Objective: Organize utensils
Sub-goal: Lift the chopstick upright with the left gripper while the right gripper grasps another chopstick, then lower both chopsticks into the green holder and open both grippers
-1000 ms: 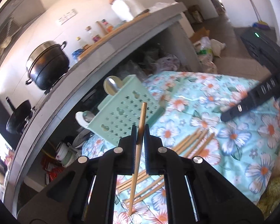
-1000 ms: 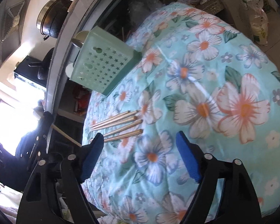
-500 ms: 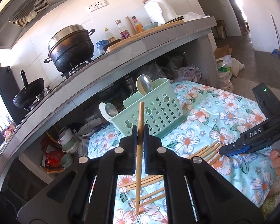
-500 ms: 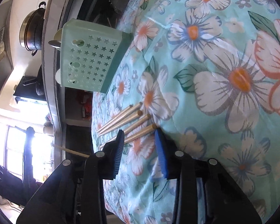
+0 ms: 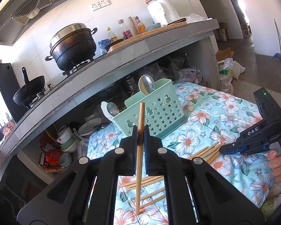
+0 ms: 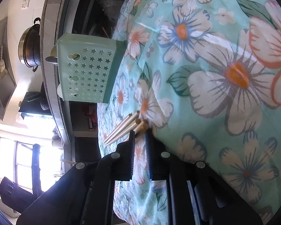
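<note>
My left gripper (image 5: 139,135) is shut on one wooden chopstick (image 5: 140,155), held upright above the floral cloth, in front of the mint green utensil basket (image 5: 155,116). The basket holds two metal spoons (image 5: 146,84). Several more chopsticks (image 5: 206,152) lie on the cloth. My right gripper (image 6: 140,136) is nearly shut, its jaws closing around the end of a chopstick (image 6: 140,126) in the loose bundle (image 6: 121,129) on the cloth. The basket also shows in the right wrist view (image 6: 88,69).
A grey kitchen counter (image 5: 106,69) runs behind the basket, with a black pot (image 5: 73,45), a wok (image 5: 28,91), bottles and a white jar on it. Bowls and plates (image 5: 65,138) sit under the counter. The floral cloth (image 6: 215,75) covers the work surface.
My right gripper has dropped to the chopstick bundle and narrowed from wide open to nearly shut around one end. My left gripper has levelled, still holding its chopstick.
</note>
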### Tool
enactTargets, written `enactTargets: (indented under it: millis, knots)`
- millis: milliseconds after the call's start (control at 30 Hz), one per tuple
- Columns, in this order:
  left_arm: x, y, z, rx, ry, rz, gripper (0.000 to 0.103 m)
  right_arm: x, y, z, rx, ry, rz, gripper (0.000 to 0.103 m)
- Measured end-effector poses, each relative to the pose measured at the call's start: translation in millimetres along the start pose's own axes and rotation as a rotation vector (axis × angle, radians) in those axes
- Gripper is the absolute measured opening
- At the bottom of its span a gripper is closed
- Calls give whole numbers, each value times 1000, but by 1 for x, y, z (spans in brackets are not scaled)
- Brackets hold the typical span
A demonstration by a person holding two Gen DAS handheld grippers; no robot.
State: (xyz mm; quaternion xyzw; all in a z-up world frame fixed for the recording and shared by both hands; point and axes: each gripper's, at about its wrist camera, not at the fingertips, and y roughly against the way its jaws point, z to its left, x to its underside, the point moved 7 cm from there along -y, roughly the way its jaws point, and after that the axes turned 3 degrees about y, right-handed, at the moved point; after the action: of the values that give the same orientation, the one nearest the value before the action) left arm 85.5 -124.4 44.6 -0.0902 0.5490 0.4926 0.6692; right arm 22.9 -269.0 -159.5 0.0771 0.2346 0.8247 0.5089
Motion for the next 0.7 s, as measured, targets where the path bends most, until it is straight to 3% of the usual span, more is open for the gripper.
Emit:
enactTargets:
  millis: [133, 300, 467, 700]
  knots:
    - [-1, 0, 4, -5, 14, 1, 5, 0, 17, 13, 4, 64, -42, 10]
    - [-8, 3, 14, -21, 48, -9, 5, -5, 53, 51, 27, 239, -144, 9]
    - [-23, 6, 41, -21, 155, -19, 5, -13, 91, 92, 31, 410, -240, 7]
    - [-48, 10, 80, 28, 346, -58, 5, -23, 116, 131, 33, 546, -298, 6]
